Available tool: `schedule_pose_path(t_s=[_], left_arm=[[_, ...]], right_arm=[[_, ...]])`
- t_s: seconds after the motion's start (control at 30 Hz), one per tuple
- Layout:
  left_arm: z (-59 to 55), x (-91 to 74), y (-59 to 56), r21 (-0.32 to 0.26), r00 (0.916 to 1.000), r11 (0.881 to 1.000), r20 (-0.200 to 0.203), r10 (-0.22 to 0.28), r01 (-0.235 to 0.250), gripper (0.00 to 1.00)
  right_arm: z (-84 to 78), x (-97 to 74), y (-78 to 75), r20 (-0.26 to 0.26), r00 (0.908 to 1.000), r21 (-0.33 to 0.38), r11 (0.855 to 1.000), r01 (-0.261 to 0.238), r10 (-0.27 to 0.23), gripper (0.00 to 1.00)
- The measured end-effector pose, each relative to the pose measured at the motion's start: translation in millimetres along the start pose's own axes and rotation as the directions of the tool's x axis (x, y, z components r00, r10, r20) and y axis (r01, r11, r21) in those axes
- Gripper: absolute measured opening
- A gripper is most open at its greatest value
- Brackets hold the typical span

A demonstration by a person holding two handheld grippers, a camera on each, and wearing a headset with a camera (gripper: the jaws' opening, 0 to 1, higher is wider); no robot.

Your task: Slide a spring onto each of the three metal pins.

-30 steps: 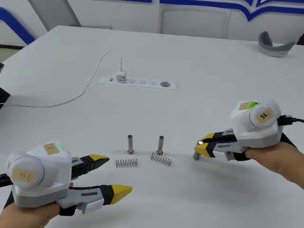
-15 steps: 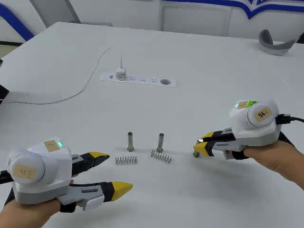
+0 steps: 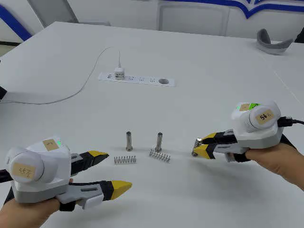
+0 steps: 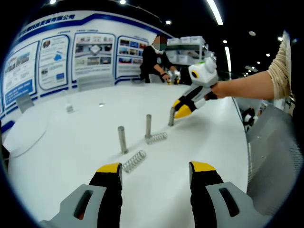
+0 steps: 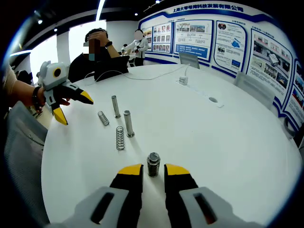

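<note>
Two bare metal pins [image 3: 128, 141] [image 3: 158, 142] stand upright mid-table, and a loose spring lies in front of each [image 3: 124, 160] [image 3: 159, 156]. A third pin [image 3: 195, 147] to their right carries a spring [image 5: 153, 164]. My right gripper [image 3: 199, 146] has its tips on either side of that spring [image 5: 153, 172]. A narrow gap shows on both sides, so the jaws are slightly open and not touching it. My left gripper [image 3: 110, 170] hovers wide open and holds nothing, in front of the left spring [image 4: 134, 160].
A white power strip [image 3: 137, 79] with a plugged charger [image 3: 118, 72] and its cable lies further back. A grey curved band [image 3: 273, 42] rests at the far right. People stand beyond the table [image 5: 97, 52]. Bare tabletop surrounds the pins.
The picture has shifted slightly with the head. The right gripper stays at the third pin, whose top now shows by the jaw tips. The left gripper holds its place.
</note>
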State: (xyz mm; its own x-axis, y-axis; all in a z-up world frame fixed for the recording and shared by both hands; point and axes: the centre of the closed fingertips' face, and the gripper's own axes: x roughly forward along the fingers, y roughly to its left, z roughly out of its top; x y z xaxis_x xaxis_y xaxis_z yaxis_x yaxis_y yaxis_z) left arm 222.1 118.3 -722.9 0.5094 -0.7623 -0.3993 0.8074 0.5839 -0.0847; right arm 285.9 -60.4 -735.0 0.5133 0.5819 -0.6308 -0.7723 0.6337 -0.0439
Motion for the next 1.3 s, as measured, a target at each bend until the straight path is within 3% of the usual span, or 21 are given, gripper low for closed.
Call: schedule_pose_path(t_s=[0.33,0.53,0.83,1.3], left_arm=[[-2.0,0.4,-1.0,-0.004,1.0000,1.000,-0.002,-0.004,0.004,0.58],[-0.1,0.8,-2.5,-0.005,1.0000,1.000,0.003,-0.007,0.007,0.58],[1.3,-0.7,-3.4,-0.004,0.9999,1.000,0.008,-0.008,0.008,0.58],[-0.2,-4.9,0.2,-0.002,1.0000,1.000,0.004,-0.001,0.001,0.57]], right_arm=[[-14.7,-4.9,12.2,-0.011,0.9999,0.022,1.000,-0.002,0.002,0.19],[-14.5,-5.4,25.8,-0.008,0.9998,0.027,1.000,-0.016,0.016,0.19],[-2.9,6.2,48.6,0.001,0.9984,-0.003,0.998,-0.057,0.057,0.19],[17.2,30.0,59.0,0.012,0.9956,-0.038,0.995,-0.092,0.093,0.19]])
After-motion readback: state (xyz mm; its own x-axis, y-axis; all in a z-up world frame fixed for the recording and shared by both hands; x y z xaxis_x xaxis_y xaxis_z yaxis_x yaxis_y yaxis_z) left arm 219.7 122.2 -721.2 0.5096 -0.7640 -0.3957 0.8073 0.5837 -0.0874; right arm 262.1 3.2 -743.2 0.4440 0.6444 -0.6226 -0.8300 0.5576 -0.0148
